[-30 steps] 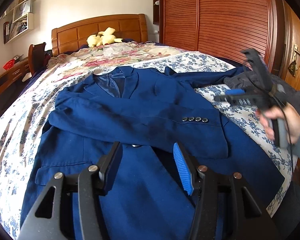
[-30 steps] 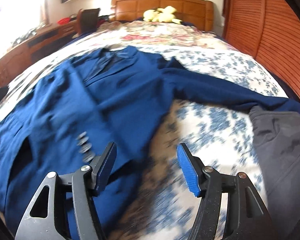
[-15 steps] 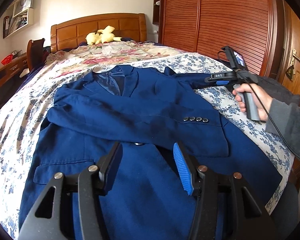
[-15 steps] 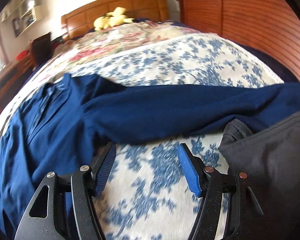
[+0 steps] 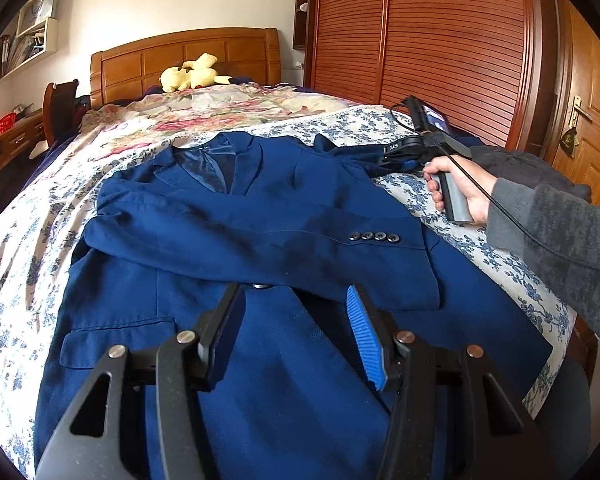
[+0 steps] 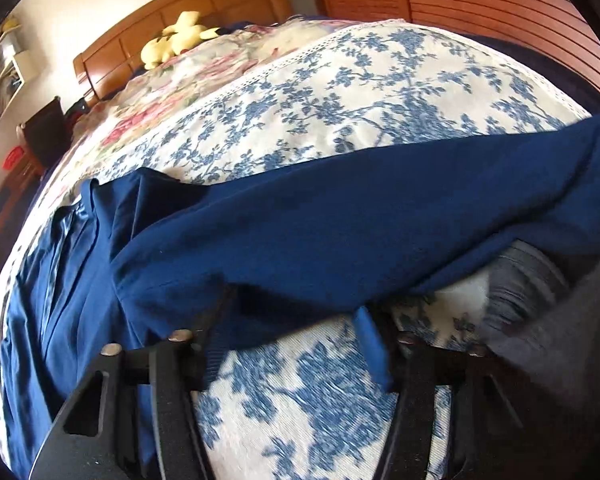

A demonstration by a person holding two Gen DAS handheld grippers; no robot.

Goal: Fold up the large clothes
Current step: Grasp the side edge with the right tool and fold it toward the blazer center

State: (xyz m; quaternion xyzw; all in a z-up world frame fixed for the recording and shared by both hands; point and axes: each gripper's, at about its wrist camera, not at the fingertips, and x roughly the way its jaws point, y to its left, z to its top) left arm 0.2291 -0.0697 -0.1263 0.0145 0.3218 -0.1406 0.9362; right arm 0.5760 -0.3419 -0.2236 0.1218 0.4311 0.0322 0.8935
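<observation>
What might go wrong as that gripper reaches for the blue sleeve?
The right hand-held gripper, jaws just closing at the sleeve edge, may pinch the floral bedspread beneath too. The sleeve end lies on grey clothing, which might drag along. Pulling could disturb the other sleeve, already folded across the jacket.

Navy blue jacket [image 5: 260, 248] on blue-flowered white bedspread [image 6: 340, 92].
</observation>
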